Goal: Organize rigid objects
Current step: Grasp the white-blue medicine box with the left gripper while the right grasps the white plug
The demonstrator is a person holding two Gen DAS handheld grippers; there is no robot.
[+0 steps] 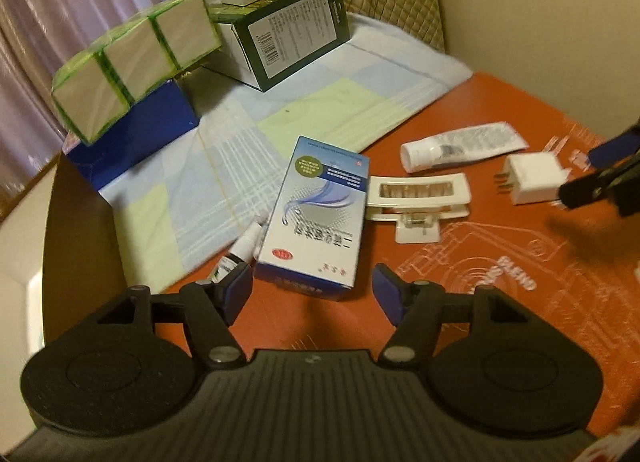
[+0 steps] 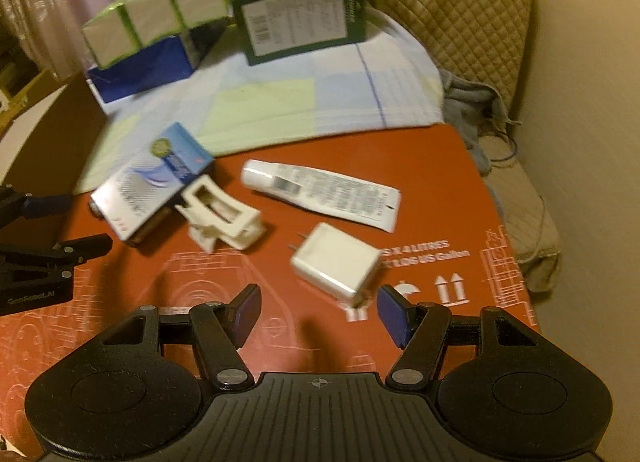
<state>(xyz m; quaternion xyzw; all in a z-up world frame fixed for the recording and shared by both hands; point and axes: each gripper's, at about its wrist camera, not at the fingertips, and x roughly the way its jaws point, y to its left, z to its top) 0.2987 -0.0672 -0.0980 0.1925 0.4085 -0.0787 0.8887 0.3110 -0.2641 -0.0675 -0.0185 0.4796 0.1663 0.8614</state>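
Grippers bear down empty — left gripper [image 1: 312,290] agape should straddle the medicine box [image 1: 316,218] at twelve o'clock, right gripper [image 2: 318,310] agape squaring to the charger [image 2: 336,262].

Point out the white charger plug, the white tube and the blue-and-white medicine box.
white charger plug [image 2: 336,266], right wrist view, top face.
white tube [image 2: 320,192], right wrist view, printed body.
blue-and-white medicine box [image 1: 316,218], left wrist view, front face.

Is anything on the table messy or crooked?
Yes. The green-wrapped packs sit crooked on the blue box, overhanging its edge. The medicine box lies askew, half across a small bottle.
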